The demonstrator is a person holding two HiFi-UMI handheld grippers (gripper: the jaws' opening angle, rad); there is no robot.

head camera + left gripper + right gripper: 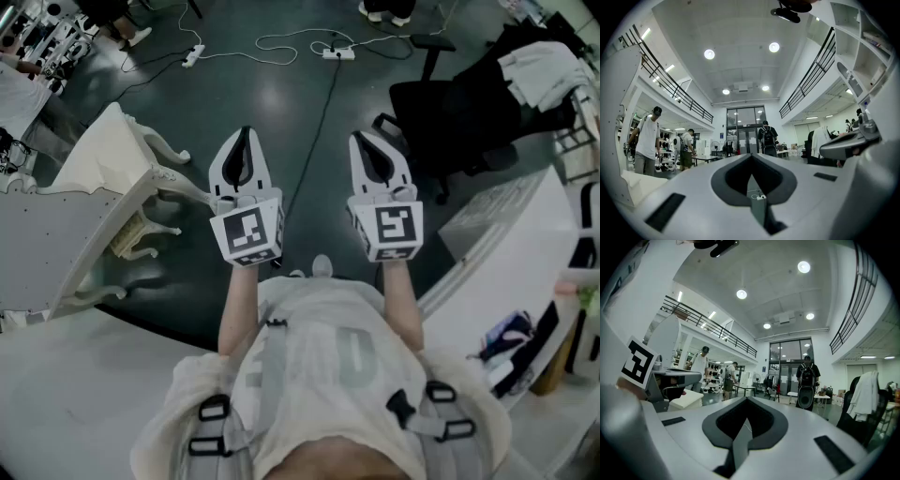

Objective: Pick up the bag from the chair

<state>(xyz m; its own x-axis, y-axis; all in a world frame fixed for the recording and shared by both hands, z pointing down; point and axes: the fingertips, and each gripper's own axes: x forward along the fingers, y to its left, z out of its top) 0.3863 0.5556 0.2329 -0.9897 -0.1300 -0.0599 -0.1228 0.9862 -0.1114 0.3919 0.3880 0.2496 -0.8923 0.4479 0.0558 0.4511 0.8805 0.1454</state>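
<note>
A black office chair (459, 112) stands on the dark floor at the upper right of the head view, with a white garment (539, 70) draped over its back. I cannot pick out a bag on it. The same chair and garment (862, 397) show at the right edge of the right gripper view. My left gripper (246, 136) and right gripper (364, 141) are held side by side in front of my chest, level, well short of the chair. Both are shut with nothing between the jaws, which meet at their tips (751, 154) (746, 398).
A white ornate piece of furniture (103, 187) stands at the left. Power strips and cables (337, 53) lie on the floor ahead. A white curved desk (525, 253) runs along the right. A person with a backpack (806, 380) stands far off near the glass doors.
</note>
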